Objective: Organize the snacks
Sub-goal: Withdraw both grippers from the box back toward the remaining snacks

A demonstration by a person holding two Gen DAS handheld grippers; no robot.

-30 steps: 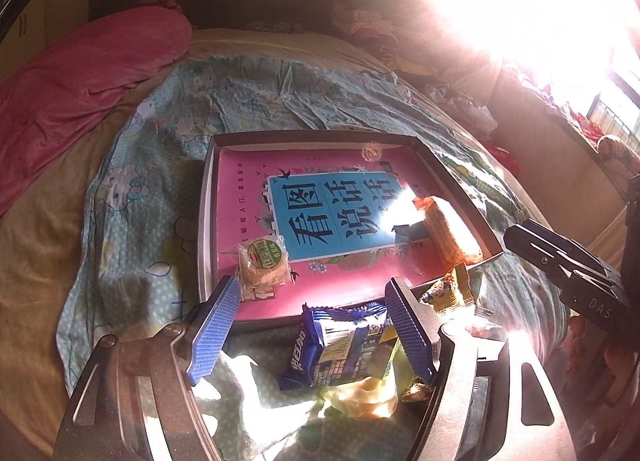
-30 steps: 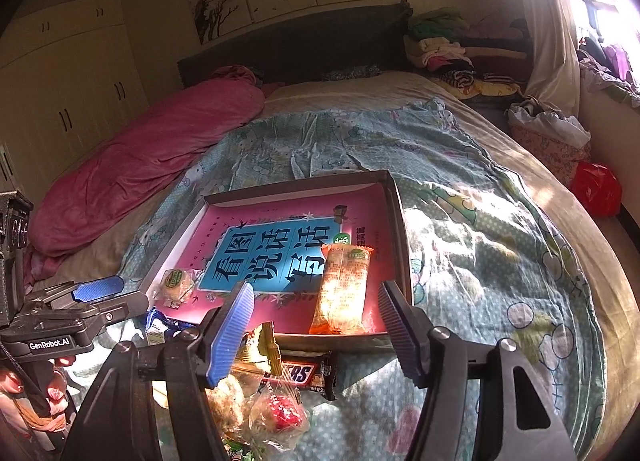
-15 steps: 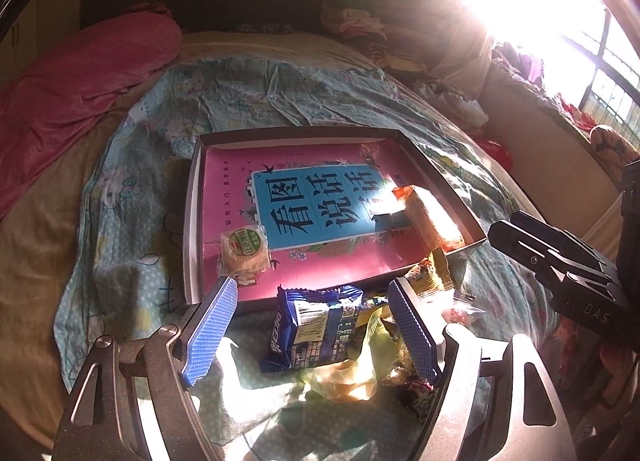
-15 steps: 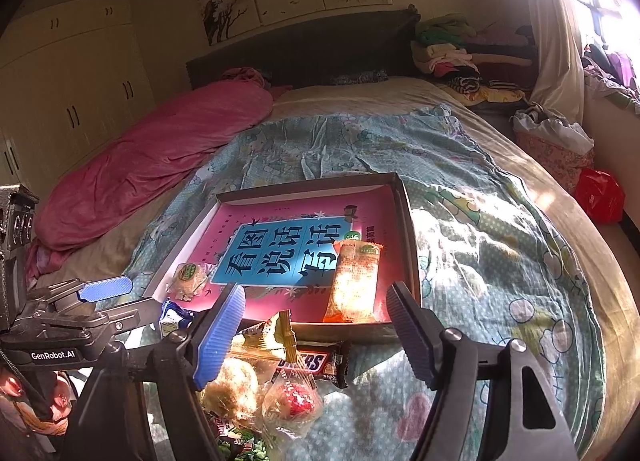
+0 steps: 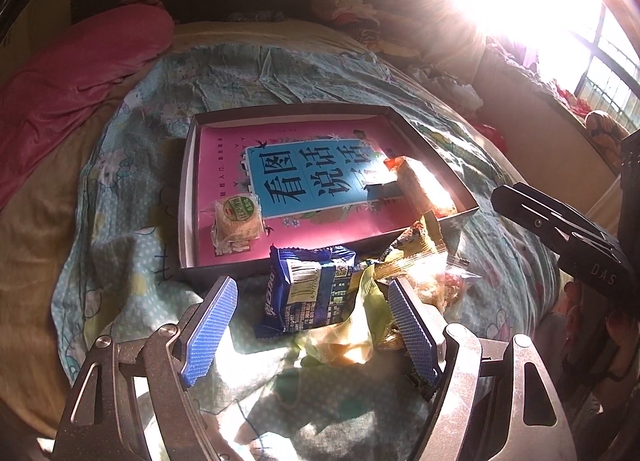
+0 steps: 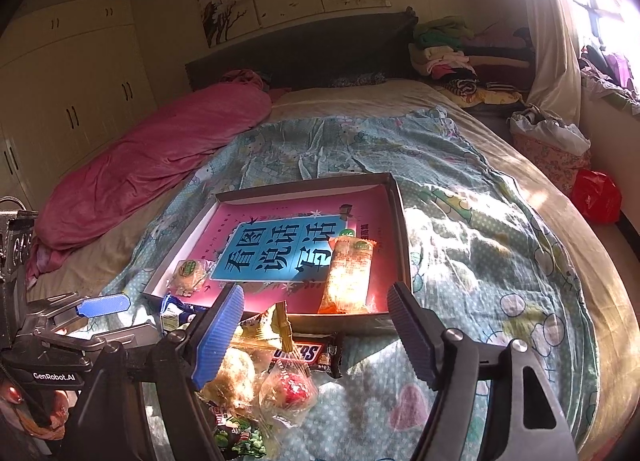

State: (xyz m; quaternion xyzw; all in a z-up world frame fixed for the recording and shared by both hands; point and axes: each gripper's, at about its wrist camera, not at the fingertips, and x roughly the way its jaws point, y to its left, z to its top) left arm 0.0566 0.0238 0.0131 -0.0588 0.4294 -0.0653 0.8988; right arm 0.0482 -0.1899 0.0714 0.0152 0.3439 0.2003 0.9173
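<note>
Left tool point(image 5: 312, 325) gapes around the blue biscuit packet point(image 5: 308, 293), not pinching; right tool point(image 6: 316, 337) spread above the Snickers bar point(image 6: 308, 353). Snack pile sits at the tray's point(image 6: 400, 229) six o'clock.

Pink-and-blue book point(image 6: 288, 249) in a dark tray point(image 6: 402, 221); teal cartoon-print quilt point(image 6: 460, 189); blue-wrapped snack point(image 5: 308, 293).

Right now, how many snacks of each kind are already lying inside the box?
Round wrapped cake: 1
Long orange packet: 1
Total in the box: 2
</note>
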